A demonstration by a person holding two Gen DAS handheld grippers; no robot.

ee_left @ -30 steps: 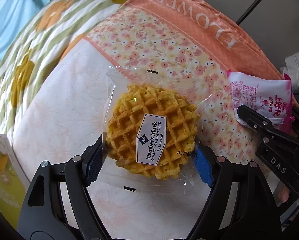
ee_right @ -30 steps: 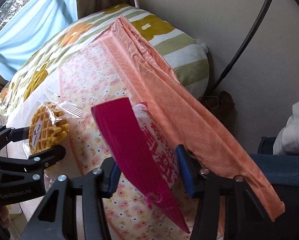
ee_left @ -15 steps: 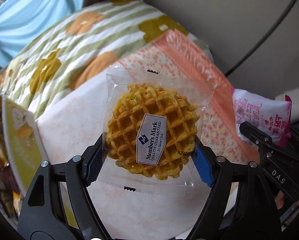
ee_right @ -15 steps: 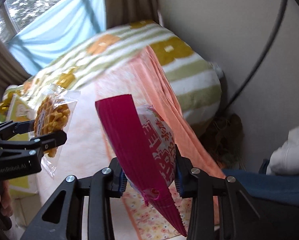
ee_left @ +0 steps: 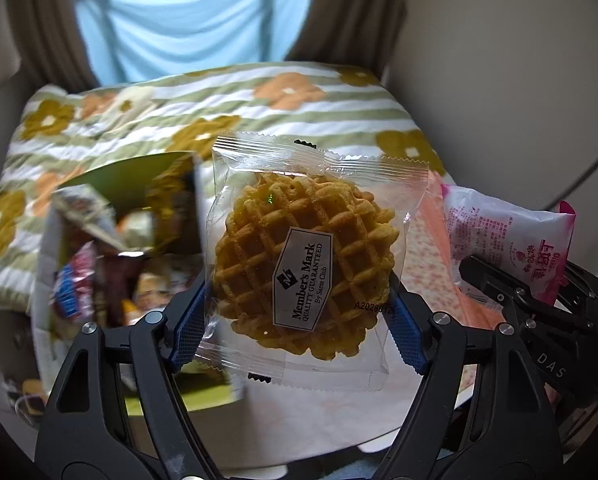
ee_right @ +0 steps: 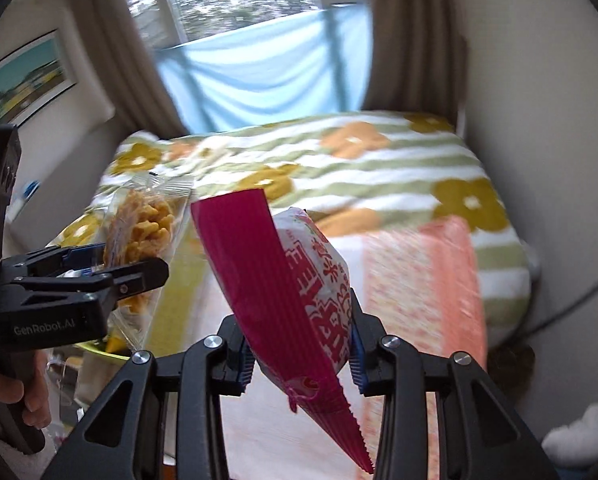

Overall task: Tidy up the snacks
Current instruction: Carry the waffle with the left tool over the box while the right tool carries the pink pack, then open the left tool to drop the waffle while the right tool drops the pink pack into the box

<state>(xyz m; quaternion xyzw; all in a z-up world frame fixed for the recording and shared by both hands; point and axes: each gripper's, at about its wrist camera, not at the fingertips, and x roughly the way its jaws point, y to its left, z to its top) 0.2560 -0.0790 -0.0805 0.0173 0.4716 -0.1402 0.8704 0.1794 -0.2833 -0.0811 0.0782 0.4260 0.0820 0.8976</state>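
Note:
My left gripper [ee_left: 299, 320] is shut on a clear-wrapped golden waffle packet [ee_left: 305, 264], held up in the air; the same waffle packet [ee_right: 143, 236] shows edge-on at the left of the right wrist view. My right gripper [ee_right: 299, 356] is shut on a pink and white snack packet [ee_right: 315, 300], its blue pads pressing both sides. That pink packet [ee_left: 507, 240] also appears at the right of the left wrist view. Below and left of the waffle stands an open green box [ee_left: 111, 248] filled with several wrapped snacks.
A striped flower-print blanket [ee_right: 339, 160] covers the bed behind. A pale cloth with an orange floral border [ee_right: 423, 280] lies under both grippers. A hand [ee_right: 23, 400] holds the left gripper's handle. Curtains and a blue window cloth [ee_left: 187, 20] stand beyond the bed.
Both grippers have risen off the cloth with their packets and rolled upright. The right jaws closed tighter on the pink packet. The snack box and window have come into view.

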